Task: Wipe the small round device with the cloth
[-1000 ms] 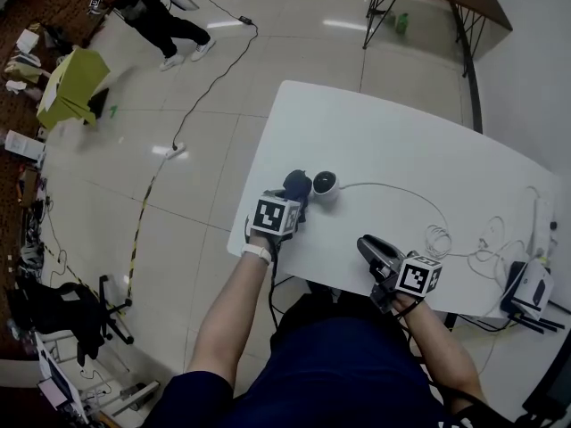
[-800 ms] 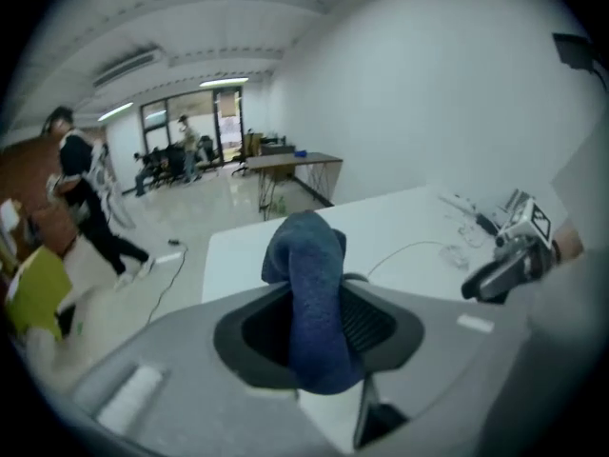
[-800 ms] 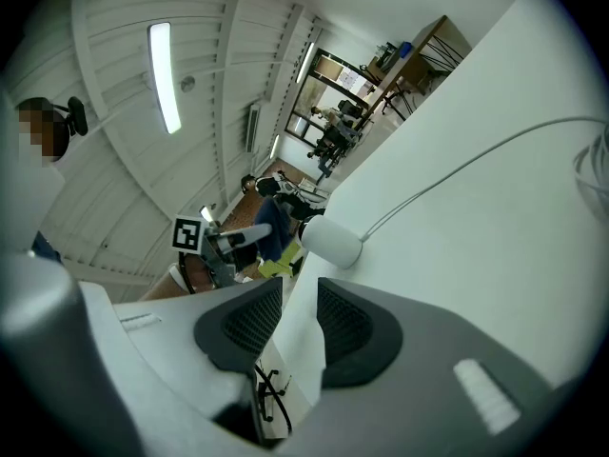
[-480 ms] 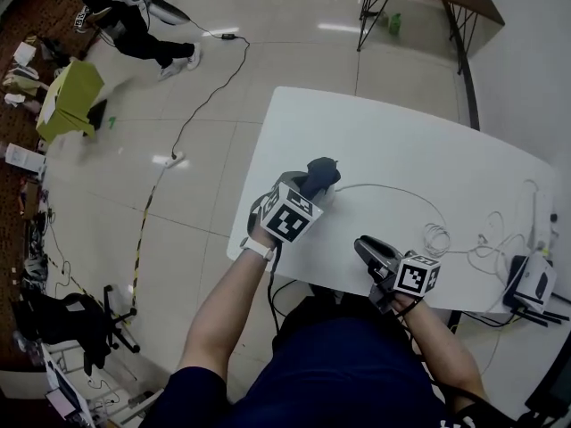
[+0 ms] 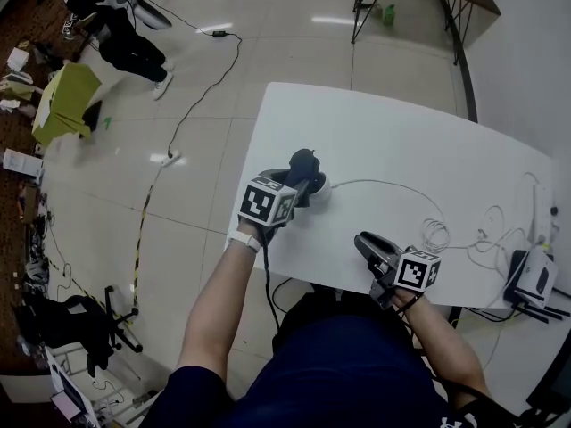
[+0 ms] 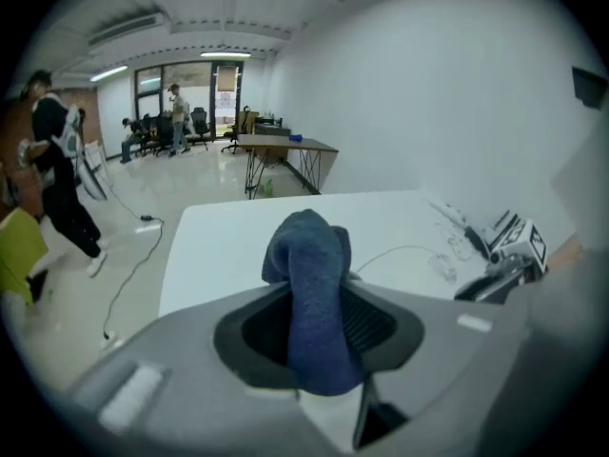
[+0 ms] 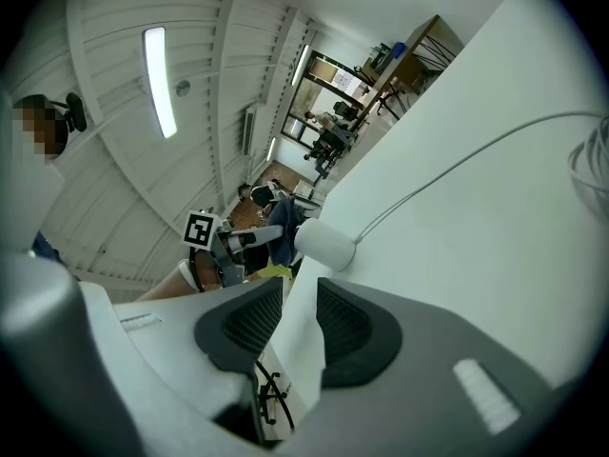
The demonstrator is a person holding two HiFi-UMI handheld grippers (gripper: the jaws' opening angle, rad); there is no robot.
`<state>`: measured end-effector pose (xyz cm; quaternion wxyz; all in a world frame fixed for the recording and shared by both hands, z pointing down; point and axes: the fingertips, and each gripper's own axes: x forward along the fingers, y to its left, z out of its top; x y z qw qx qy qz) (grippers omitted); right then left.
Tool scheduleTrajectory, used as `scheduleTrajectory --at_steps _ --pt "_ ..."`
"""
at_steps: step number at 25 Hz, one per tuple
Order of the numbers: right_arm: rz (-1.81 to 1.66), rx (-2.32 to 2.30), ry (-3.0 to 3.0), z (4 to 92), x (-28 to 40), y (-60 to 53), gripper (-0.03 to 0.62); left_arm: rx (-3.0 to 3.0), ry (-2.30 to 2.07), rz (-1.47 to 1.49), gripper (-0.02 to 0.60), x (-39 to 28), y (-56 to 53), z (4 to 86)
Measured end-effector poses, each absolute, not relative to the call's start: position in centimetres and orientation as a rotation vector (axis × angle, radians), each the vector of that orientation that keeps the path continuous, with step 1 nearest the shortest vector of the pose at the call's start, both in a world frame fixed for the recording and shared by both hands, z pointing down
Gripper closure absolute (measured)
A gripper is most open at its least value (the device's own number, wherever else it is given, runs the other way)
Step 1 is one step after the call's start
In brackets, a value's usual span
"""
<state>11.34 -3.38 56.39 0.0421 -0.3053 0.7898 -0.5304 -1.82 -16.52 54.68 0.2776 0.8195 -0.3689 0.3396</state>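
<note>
Seemingly mid-wipe: left gripper [image 5: 297, 185] clamps the blue cloth [image 6: 309, 284] right at the small white round device [image 5: 319, 189] (cleanliness unreadable); right gripper [image 5: 368, 244] idles, jaws apart, empty.

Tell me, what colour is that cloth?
The cloth is dark blue, clearest in the left gripper view.

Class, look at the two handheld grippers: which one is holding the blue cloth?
The left gripper, clamped on the dark blue fabric cloth; the right gripper has its jaws apart with nothing between them.
</note>
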Motion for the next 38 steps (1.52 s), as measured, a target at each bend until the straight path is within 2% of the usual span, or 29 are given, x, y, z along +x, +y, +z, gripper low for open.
scheduleTrajectory --at_steps 15,23,28,33,38 --pt "-1.644 -0.873 2.495 56.6 9.8 -4.2 0.477 1.777 -0.998 0.462 0.453 -4.9 -12.5 62.7" --pt "-1.545 -0.943 2.566 54.8 9.0 -5.6 0.513 1.827 -1.055 0.439 0.453 -4.5 -9.2 60.9" --pt "-1.392 -1.062 2.638 53.1 8.6 -7.3 0.568 1.935 -1.041 0.445 0.453 -2.4 -6.2 58.0" --pt "-1.247 -1.174 2.697 51.7 8.1 -7.4 0.579 2.022 -1.047 0.512 0.453 -0.9 -3.5 56.5" --pt "-1.177 -1.209 2.755 51.1 7.5 -6.7 0.580 2.003 -1.024 0.571 0.453 -0.2 -2.1 58.3"
